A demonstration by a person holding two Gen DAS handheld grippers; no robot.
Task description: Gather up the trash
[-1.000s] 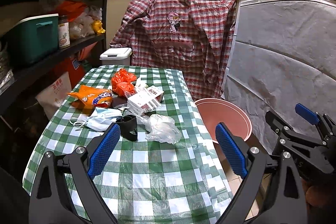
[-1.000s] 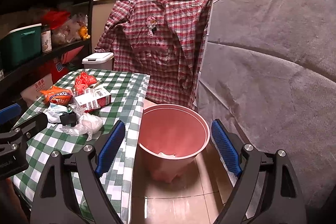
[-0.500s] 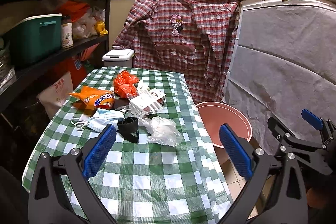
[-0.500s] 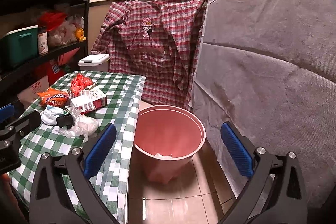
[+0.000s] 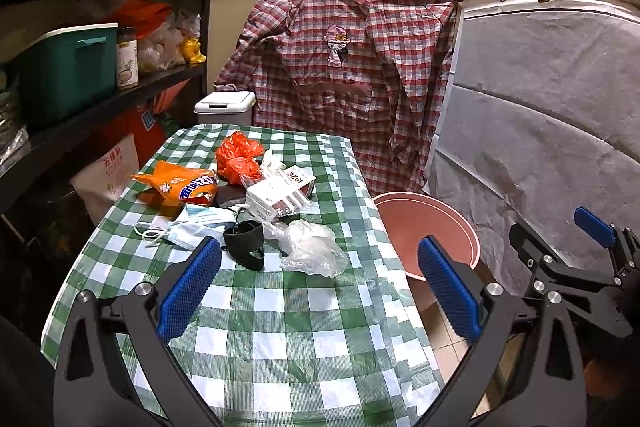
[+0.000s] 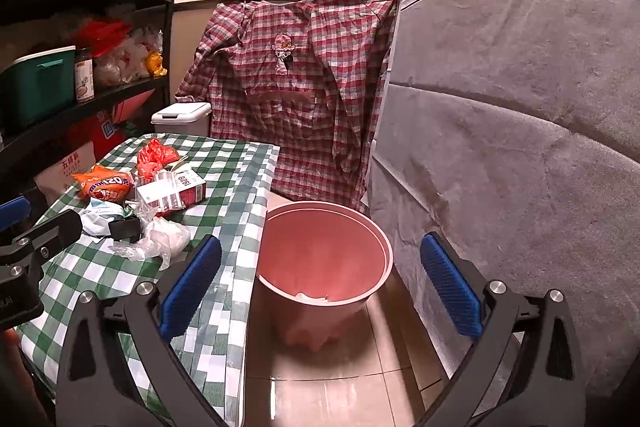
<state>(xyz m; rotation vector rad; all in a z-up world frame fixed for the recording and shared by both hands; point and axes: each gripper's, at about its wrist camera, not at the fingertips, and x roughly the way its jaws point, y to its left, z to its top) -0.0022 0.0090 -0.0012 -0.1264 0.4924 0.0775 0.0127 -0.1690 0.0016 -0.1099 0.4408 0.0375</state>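
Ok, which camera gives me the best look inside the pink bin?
The right wrist view: the bin sits centred, its inside open down to something pale at the bottom. The left wrist view catches only part of it, cut off by the table and a gripper finger.

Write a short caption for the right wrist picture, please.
Open right gripper above a pink bucket standing on the floor beside a checked table strewn with trash.

Each tool is a black plastic frame that forks into two angled arms. The left tool (image 5: pixel 318 291) and the right tool (image 6: pixel 320 291) both carry ribbed blue pads (image 5: pixel 188 291) on the inner faces, with round silver screws (image 6: pixel 497 286) at the joints.
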